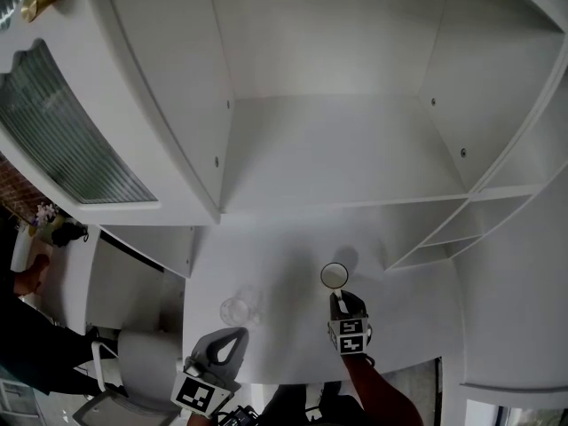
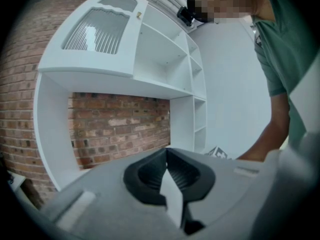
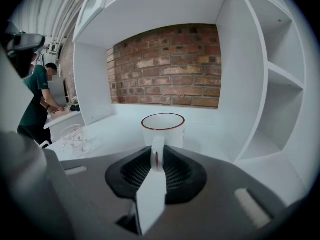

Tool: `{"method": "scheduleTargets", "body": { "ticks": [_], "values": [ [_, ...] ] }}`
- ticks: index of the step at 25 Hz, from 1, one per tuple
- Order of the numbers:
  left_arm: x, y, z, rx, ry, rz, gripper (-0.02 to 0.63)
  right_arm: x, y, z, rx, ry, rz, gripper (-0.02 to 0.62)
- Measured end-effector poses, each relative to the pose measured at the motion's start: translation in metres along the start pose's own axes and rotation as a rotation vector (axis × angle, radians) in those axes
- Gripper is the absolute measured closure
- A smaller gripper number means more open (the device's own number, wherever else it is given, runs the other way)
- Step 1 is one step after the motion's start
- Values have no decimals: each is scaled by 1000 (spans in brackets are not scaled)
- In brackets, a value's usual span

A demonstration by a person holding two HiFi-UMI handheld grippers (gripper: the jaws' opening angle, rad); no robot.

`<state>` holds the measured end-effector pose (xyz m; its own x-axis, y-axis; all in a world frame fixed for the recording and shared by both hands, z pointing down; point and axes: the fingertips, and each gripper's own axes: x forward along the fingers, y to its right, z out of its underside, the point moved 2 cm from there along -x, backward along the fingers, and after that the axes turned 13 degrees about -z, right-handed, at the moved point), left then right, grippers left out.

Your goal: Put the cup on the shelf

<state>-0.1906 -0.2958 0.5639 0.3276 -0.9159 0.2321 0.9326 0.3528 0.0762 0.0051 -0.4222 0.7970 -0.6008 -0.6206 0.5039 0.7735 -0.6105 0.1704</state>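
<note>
The right gripper has its jaws clamped on the handle of the white cup, upright over the counter right of a clear glass and nearer than the shelf, while the left gripper, jaws together, holds nothing.

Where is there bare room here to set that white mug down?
The wide shelf above is wholly bare, wall to wall. The counter behind the mug is free too. Crowded only at front left, round the clear glass.

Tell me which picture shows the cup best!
The right gripper view: the cup sits close, handle in the right claw. The head view shows the cup tiny from above; the left gripper view misses it.
</note>
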Motion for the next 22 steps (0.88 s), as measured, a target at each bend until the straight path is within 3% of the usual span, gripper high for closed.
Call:
{"method": "scheduleTargets", "body": {
  "ticks": [22],
  "values": [
    [-27,39,-49,39,100,-10,604,-125,-11,-110,-128,152,-50,526]
  ]
}}
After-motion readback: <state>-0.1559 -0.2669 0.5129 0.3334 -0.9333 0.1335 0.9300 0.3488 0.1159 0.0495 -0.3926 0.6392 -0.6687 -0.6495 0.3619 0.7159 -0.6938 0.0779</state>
